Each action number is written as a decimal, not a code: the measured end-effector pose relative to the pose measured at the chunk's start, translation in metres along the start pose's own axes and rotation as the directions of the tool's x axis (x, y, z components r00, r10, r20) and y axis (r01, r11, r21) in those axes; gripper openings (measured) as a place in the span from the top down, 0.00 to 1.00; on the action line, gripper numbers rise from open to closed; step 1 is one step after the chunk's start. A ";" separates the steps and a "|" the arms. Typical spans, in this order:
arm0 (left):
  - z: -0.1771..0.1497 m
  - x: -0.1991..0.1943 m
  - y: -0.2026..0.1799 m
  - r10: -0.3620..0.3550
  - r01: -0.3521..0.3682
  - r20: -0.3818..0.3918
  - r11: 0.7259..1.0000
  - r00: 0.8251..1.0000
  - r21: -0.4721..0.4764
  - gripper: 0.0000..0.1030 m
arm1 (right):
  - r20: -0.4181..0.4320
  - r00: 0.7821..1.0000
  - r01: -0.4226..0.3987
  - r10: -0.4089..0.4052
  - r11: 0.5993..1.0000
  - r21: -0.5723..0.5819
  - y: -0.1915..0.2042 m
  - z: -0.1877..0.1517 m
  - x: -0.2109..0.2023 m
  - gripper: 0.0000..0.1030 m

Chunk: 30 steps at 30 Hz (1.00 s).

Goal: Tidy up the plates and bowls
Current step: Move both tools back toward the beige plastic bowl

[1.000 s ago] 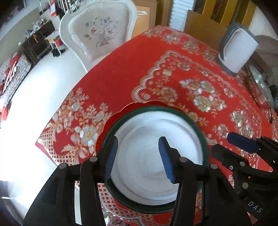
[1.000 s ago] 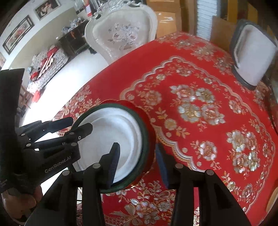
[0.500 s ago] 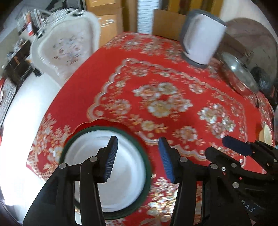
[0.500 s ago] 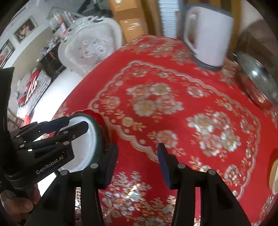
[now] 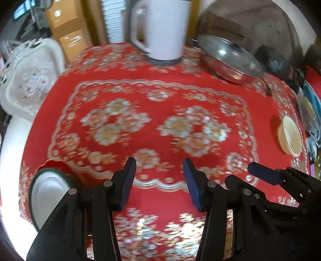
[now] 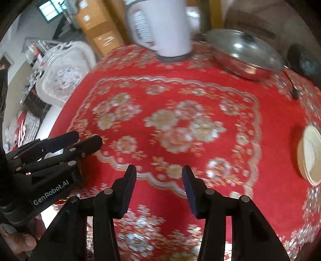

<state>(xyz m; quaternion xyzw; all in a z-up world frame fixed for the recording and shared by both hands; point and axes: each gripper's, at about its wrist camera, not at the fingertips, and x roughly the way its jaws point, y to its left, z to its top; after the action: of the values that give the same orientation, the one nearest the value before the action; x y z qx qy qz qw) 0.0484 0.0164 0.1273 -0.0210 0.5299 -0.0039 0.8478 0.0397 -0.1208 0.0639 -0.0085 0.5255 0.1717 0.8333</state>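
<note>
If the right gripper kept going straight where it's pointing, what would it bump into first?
Probably just the red tablecloth. The right gripper is open with nothing between its fingers, and only bare flowered cloth lies ahead of them. The cream bowl sits far off to the side, though depth is hard to judge.

A: State the surroundings.

B: The surface (image 5: 160, 96) carries a red cloth with gold and silver flowers. A white carved chair (image 5: 30, 80) with floral upholstery stands at its left edge, on pale floor (image 5: 10, 160).

A: And behind?

B: Orange-brown cabinets (image 6: 98, 26) and white slats, possibly a blind (image 5: 114, 22); blur prevents certainty. A window (image 6: 53, 7) shows at upper left.
</note>
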 end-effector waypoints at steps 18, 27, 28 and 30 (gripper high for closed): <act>0.014 0.036 -0.172 -0.105 0.117 -0.060 0.963 0.993 0.244 0.53 | 0.013 0.993 0.111 -0.119 0.955 0.276 -0.155 -0.039 -0.041 0.51; 0.020 0.061 -0.244 -0.134 0.164 -0.115 0.936 0.984 0.312 0.53 | 0.010 0.983 0.162 -0.183 0.893 0.421 -0.236 -0.067 -0.059 0.48; 0.021 0.063 -0.249 -0.137 0.168 -0.119 0.934 0.983 0.315 0.53 | 0.012 0.981 0.167 -0.191 0.883 0.439 -0.247 -0.070 -0.062 0.48; 0.027 0.069 -0.264 -0.150 0.185 -0.130 0.930 0.980 0.319 0.53 | 0.013 0.978 0.179 -0.209 0.865 0.469 -0.265 -0.076 -0.067 0.47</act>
<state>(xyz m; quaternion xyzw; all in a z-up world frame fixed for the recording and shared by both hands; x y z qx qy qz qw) 0.1068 -0.2489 0.0880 0.0759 0.5613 -0.1659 0.8072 0.0255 -0.4036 0.0441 0.1443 0.5209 -0.0437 0.8402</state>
